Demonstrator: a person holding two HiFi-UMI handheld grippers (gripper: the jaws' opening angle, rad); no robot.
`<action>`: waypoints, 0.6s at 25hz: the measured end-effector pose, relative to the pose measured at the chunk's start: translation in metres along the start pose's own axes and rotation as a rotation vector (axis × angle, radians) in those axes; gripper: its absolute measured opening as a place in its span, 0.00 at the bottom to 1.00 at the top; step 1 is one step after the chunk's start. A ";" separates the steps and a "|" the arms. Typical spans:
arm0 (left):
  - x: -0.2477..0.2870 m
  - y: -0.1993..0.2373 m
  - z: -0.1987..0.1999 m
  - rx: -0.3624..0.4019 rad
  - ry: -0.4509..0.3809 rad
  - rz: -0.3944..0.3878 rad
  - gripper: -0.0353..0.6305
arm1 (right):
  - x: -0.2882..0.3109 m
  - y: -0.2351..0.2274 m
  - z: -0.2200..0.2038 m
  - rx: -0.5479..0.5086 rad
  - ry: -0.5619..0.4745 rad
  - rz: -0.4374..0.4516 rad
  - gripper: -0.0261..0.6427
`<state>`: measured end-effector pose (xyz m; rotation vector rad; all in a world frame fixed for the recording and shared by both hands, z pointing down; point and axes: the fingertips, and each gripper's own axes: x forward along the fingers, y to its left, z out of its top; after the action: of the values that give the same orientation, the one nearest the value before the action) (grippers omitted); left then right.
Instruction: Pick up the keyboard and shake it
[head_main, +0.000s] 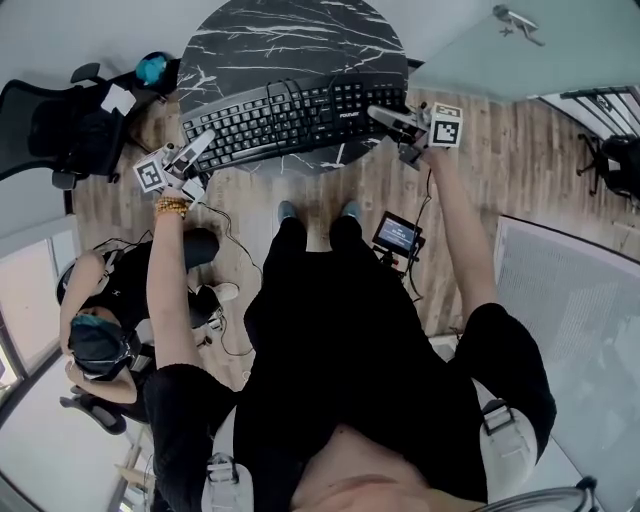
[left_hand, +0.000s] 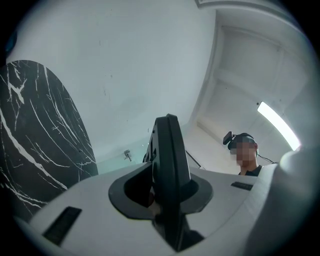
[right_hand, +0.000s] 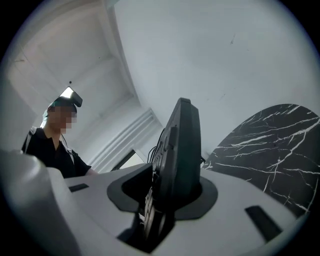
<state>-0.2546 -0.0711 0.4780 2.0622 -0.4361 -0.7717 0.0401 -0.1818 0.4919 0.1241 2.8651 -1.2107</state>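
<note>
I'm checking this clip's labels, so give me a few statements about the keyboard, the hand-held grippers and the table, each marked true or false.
The left hand-held gripper and right hand-held gripper each clamp one end of the keyboard. True.
The keyboard is white. False: it is black.
The table is round, black marble-patterned with white veins. True.
The keyboard lies flat on the table. False: it is held clear of the tabletop.

Black marble table (head_main: 290, 40) on wooden floor (head_main: 500, 170)
</note>
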 end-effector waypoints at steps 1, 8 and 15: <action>0.000 0.001 0.000 -0.005 -0.002 0.002 0.18 | 0.000 0.000 -0.001 0.008 0.013 0.001 0.23; 0.007 0.007 -0.011 0.030 0.099 0.043 0.18 | -0.006 -0.008 -0.004 0.043 0.117 0.000 0.22; 0.010 0.051 -0.002 0.195 0.139 0.328 0.19 | -0.003 -0.035 -0.012 0.039 0.109 -0.137 0.27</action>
<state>-0.2468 -0.1045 0.5170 2.1321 -0.7720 -0.3998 0.0399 -0.1980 0.5255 -0.0063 2.9879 -1.3237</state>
